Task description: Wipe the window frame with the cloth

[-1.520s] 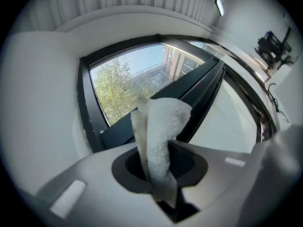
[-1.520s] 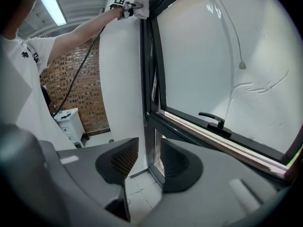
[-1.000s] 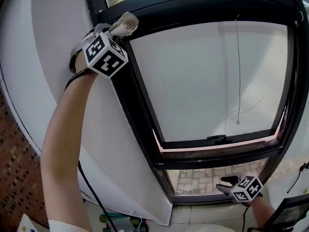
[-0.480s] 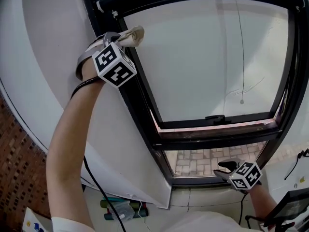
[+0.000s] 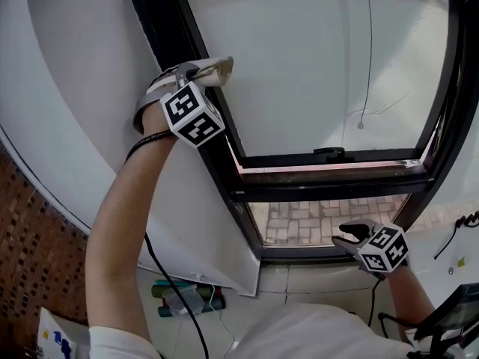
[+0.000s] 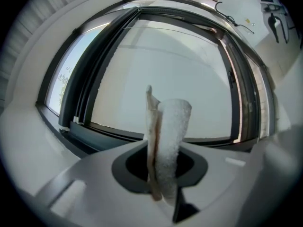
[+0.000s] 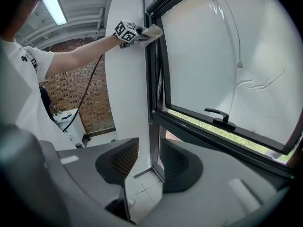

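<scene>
**Two hand-held grippers at the window: one working, one idle**

1. Black metal window frame (image 5: 223, 172): tall, with a hinged sash pushed open at the bottom. The left upright, next to the white wall panel (image 5: 90, 88), is the member being worked on.
2. Pale opaque window pane (image 5: 299, 73): untouched. The cloth reaches only its left edge.
3. Left hand-held gripper (image 5: 196, 72): raised on an outstretched arm, jaws clamped on the cloth. It is angled in toward the upright, evidently to press the free end against the frame.
4. Right hand-held gripper (image 5: 352, 235): held low by the frame's bottom corner, well apart from the work. Jaws are wide with nothing between them. Judged to be parked clear of the wiping arm.
5. Cream folded cloth (image 5: 215, 69): a narrow wad standing out past the jaws. Its tip appears to touch the upright's inner edge, though contact cannot be confirmed.
6. Black lever handle (image 5: 329, 154): on the sash's bottom rail, not engaged.
</scene>
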The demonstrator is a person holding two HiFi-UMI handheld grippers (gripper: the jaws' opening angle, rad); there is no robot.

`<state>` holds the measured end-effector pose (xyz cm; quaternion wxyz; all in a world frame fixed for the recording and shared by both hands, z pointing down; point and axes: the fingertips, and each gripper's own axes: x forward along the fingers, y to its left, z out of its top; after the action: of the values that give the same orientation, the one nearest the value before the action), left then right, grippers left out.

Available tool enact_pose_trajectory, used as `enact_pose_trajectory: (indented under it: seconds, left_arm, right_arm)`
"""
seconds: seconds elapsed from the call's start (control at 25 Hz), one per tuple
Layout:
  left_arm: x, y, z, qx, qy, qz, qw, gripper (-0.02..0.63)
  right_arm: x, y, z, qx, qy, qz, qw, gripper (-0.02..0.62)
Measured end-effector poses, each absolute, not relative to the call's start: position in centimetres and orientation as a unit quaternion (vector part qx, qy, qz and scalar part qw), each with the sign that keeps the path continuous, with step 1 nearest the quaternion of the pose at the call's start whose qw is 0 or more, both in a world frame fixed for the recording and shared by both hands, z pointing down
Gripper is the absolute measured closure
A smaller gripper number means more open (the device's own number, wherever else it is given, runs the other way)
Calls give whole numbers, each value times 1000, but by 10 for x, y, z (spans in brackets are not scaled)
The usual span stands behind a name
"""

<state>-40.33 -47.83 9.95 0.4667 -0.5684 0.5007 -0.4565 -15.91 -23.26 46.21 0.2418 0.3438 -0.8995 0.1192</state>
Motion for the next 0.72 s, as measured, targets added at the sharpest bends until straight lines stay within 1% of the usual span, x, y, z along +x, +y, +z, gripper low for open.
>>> enact_pose_trajectory:
  seconds: [0.2, 0.72]
  left_arm:
    - [-402, -487, 166, -591, 494, -466, 435, 515]
    - [-402, -492, 343, -613, 479, -484, 401, 515]
  right_arm:
    - [-154, -235, 460, 354, -898, 120, 234, 449]
    - [-140, -228, 459, 377, -883, 128, 248, 449]
